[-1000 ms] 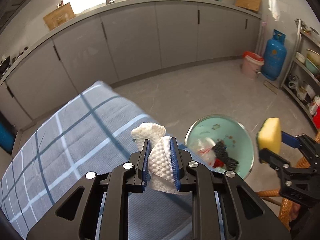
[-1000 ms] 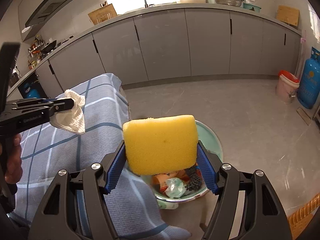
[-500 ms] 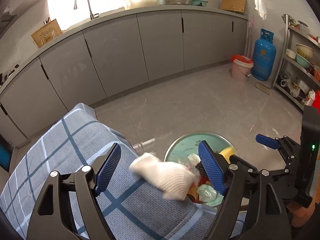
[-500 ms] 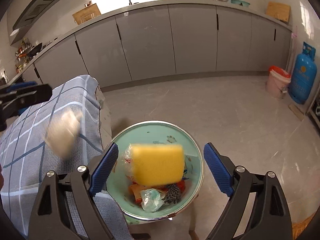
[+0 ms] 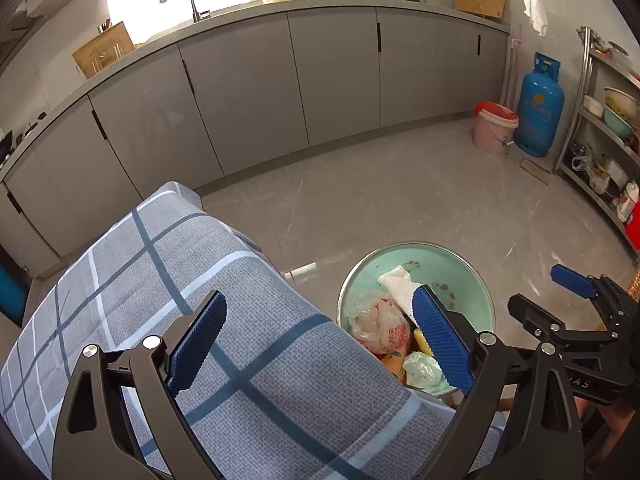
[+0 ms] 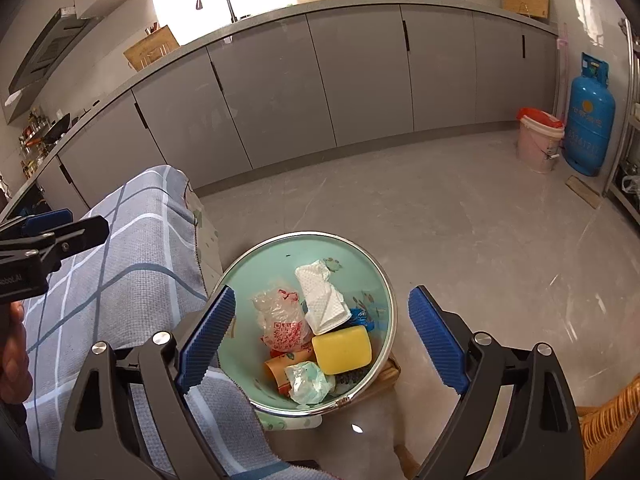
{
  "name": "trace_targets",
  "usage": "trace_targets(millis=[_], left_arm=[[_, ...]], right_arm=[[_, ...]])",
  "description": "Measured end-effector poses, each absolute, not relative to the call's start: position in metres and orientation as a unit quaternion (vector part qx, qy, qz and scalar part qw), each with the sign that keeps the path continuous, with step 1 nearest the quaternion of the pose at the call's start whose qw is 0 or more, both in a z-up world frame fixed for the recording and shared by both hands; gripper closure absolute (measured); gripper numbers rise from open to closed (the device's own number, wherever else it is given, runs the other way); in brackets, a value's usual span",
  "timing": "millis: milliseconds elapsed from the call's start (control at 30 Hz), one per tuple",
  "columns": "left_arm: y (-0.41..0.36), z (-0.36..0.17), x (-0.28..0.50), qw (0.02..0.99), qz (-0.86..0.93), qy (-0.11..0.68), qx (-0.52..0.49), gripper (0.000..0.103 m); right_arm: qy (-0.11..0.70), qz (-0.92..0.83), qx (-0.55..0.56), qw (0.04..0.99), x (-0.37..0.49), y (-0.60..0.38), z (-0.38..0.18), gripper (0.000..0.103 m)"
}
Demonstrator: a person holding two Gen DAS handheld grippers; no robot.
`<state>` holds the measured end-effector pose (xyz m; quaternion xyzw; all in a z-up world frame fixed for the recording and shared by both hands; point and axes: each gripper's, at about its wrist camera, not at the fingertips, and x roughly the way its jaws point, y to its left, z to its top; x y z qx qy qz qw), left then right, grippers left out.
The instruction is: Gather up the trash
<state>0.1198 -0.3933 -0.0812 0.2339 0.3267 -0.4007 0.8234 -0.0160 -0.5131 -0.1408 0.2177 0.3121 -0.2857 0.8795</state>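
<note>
- Left-wrist view: left gripper (image 5: 318, 342) is hanging over the grey-and-blue checked cloth (image 5: 160, 280) with its blue ribbed pads spreading apart, its jaws opening and nothing lying between them.
- A crumpled white paper towel (image 5: 396, 282) is resting inside the round mint-green enamel basin (image 5: 464, 276) beside the cloth's edge, next to a clear crinkled plastic wrapper with red print (image 5: 378, 326).
- The right gripper (image 5: 572, 292) is showing at the right edge, beyond the basin; its jaws cannot be read from this side.
- Right-wrist view: the right gripper (image 6: 320, 336) is standing released right above the basin (image 6: 280, 256) — its pads are well apart and gripping nothing.
- A yellow rectangular sponge (image 6: 342, 350) is lying in the basin, touching the paper towel (image 6: 322, 300) and the wrapper (image 6: 280, 322); an orange paper cup (image 6: 286, 364) and a pale green plastic bag (image 6: 308, 382) are sitting nearer the front rim.
- Both pieces look to be delivered, so the step in hand is clearing away — lifting each gripper straight up with its pads kept wide should avoid snagging the cloth or tipping the basin's rim.
</note>
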Motion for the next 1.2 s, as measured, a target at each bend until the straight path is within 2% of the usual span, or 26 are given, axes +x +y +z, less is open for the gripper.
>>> trace_targets(millis=[667,1200], left_arm=[[-0.340,-0.036,0.112,0.847,-0.396,0.299,0.190,0.006],[-0.321,-0.019,0.098,0.855,-0.399,0.280,0.176,0.006]], right_arm=[[0.276,-0.279,0.173,0.903,-0.021,-0.466,-0.083,0.014],[0.266,-0.278,0.157,0.910,-0.030,-0.449,-0.063,0.014]])
